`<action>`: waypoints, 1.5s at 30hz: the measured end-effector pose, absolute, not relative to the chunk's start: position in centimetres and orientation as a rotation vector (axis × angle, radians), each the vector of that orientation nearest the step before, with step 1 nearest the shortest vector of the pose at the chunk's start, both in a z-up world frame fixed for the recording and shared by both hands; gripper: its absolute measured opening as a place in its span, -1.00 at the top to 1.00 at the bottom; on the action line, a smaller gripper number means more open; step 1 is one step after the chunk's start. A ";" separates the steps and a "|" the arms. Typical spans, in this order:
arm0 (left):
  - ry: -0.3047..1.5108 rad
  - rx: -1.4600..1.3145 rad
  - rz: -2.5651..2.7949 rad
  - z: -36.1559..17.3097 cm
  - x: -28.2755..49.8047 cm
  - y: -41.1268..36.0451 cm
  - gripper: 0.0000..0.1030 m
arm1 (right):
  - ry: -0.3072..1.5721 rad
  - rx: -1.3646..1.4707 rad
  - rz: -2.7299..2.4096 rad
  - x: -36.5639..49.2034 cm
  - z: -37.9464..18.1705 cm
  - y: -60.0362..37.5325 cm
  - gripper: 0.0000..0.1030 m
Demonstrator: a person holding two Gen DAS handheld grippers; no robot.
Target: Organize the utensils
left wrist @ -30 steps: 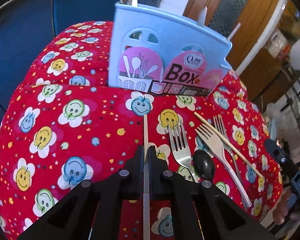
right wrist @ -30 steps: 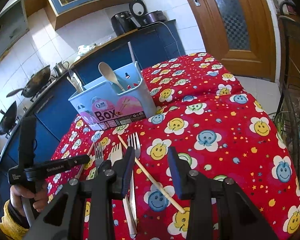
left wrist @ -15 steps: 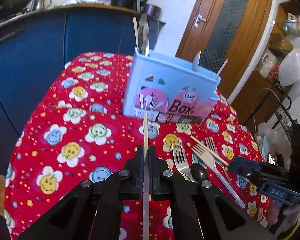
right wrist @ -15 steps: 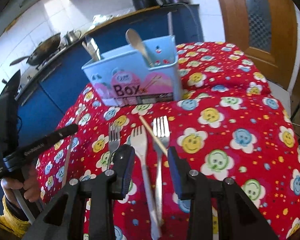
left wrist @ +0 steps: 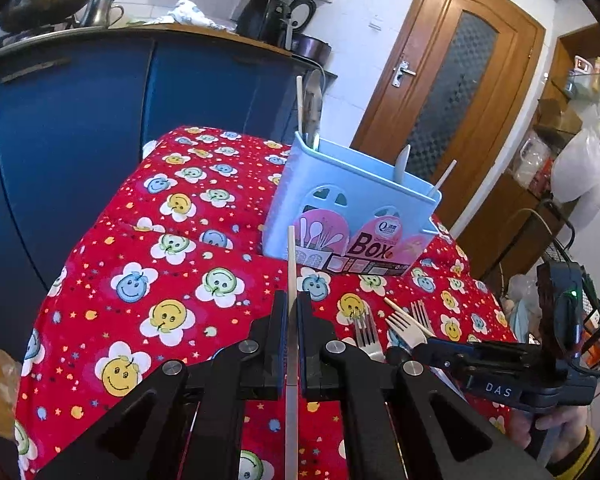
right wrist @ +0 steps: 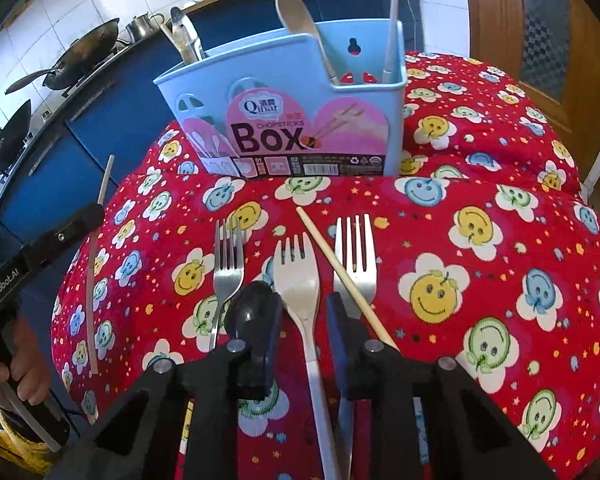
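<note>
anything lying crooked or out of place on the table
Yes. One loose chopstick lies diagonally across the right metal fork, while the forks lie roughly parallel. A black spoon sits against the left fork. All of these lie on the cloth outside the blue box.

Hidden / cut-off bits
White fork (right wrist: 300, 280) handle runs off bottom edge; black spoon (right wrist: 249, 307) handle behind right gripper (right wrist: 302, 340); chopstick (left wrist: 292, 320) lower end cropped; box (right wrist: 292, 120) interior mostly unseen.
</note>
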State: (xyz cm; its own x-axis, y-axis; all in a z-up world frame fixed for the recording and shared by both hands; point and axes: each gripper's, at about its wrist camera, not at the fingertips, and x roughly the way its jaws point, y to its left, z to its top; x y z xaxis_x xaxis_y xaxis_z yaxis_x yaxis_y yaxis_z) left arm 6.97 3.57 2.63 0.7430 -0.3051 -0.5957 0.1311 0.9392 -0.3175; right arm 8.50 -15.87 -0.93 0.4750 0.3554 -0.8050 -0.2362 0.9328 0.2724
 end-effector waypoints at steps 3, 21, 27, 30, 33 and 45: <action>0.691 -0.268 -0.245 2.6 6.9 3.6 0.92 | 1.021 0.125 0.373 9.0 -1.0 -15.6 0.49; 0.622 -0.277 -0.277 4.4 5.6 2.9 0.92 | 0.865 0.309 0.448 7.5 0.5 -17.6 0.54; 0.597 -0.282 -0.294 4.7 5.1 2.5 0.92 | 0.745 0.325 0.440 5.3 2.3 -18.3 0.84; 0.580 -0.279 -0.305 5.1 4.7 2.3 0.92 | 0.701 0.353 0.441 4.5 2.9 -18.7 0.87; 0.569 -0.270 -0.308 5.3 4.4 2.1 0.92 | 0.670 0.346 0.430 4.0 3.3 -18.8 0.88; 0.538 -0.280 -0.301 6.2 4.2 2.2 0.92 | 0.576 0.345 0.412 2.9 5.3 -19.5 0.88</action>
